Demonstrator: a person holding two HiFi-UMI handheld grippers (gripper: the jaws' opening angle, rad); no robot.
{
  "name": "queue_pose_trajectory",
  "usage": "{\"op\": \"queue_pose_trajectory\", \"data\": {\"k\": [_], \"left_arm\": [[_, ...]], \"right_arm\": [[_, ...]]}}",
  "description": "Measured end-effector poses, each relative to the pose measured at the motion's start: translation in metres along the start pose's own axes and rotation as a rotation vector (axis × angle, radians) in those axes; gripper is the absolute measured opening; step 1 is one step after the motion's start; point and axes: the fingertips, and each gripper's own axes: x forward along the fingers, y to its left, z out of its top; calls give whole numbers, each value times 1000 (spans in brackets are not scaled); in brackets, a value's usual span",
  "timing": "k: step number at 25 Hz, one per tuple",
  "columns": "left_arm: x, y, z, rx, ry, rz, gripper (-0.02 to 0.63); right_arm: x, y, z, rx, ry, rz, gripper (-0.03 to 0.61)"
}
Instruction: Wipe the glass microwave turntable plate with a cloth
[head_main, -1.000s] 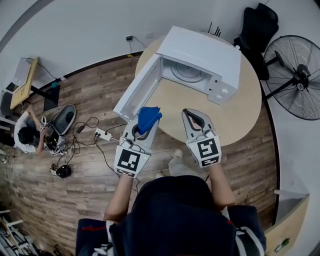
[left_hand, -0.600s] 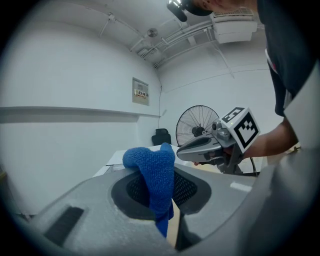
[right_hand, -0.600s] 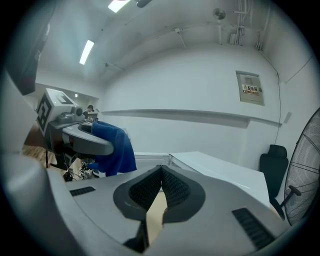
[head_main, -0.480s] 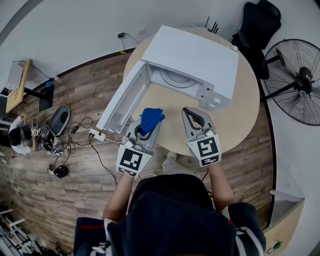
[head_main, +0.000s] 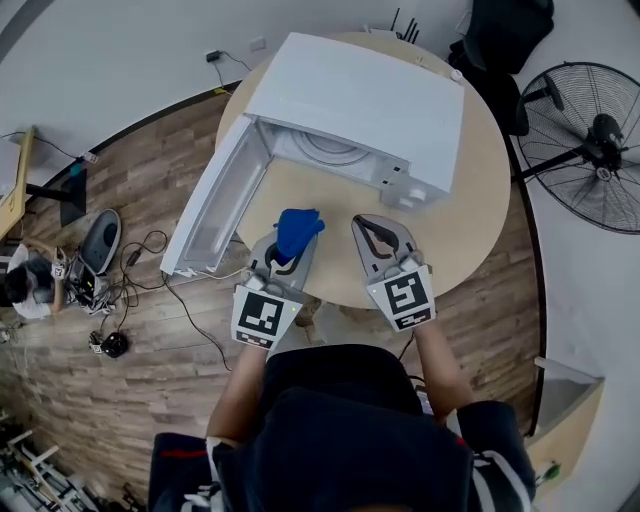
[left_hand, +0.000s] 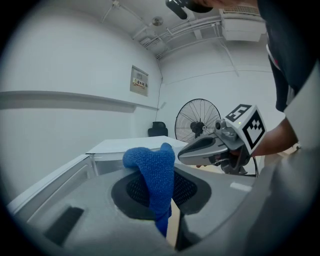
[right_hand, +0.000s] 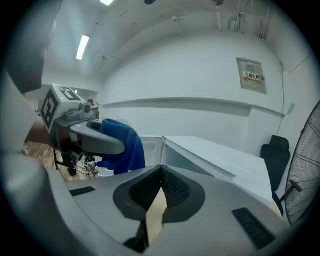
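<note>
Seen from above, one white microwave (head_main: 372, 92) sits on a round wooden desk (head_main: 478, 215). Its door (head_main: 213, 203) is swung fully open to the left. Inside the oven's cavity lies the single glass turntable plate (head_main: 326, 151), a pale round disc, partly hidden under the top edge; nothing else can be made out in there.

A person holds two grippers over the near edge of the desk, side by side and apart, both pointing toward the microwave and short of its opening. The left gripper (head_main: 289, 257) has its fingers clamped on one blue cloth (head_main: 298, 229), which bunches up above them and hangs down between them. The right gripper (head_main: 381, 228) has its fingers pressed together at the tips with nothing between them. The cloth is well apart from the plate.

One standing fan (head_main: 592, 134) is on the floor at the right, and cables (head_main: 160, 262) lie on the wooden floor at the left.
</note>
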Motion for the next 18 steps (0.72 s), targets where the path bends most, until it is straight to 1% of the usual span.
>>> {"op": "queue_pose_trajectory", "data": {"k": [5, 9, 12, 15, 18], "left_arm": [[6, 5, -19, -25, 26, -21, 54], [5, 9, -43, -56, 70, -68, 54], [1, 15, -56, -57, 97, -90, 54], [0, 21, -68, -66, 109, -108, 54], [2, 27, -81, -55, 128, -134, 54]], "right_arm": [[6, 5, -19, -2, 46, 0, 11], [13, 12, -32, 13, 75, -18, 11], [20, 17, -41, 32, 94, -33, 11], [30, 24, -53, 19, 125, -33, 11], [43, 30, -67, -4, 159, -22, 11]]}}
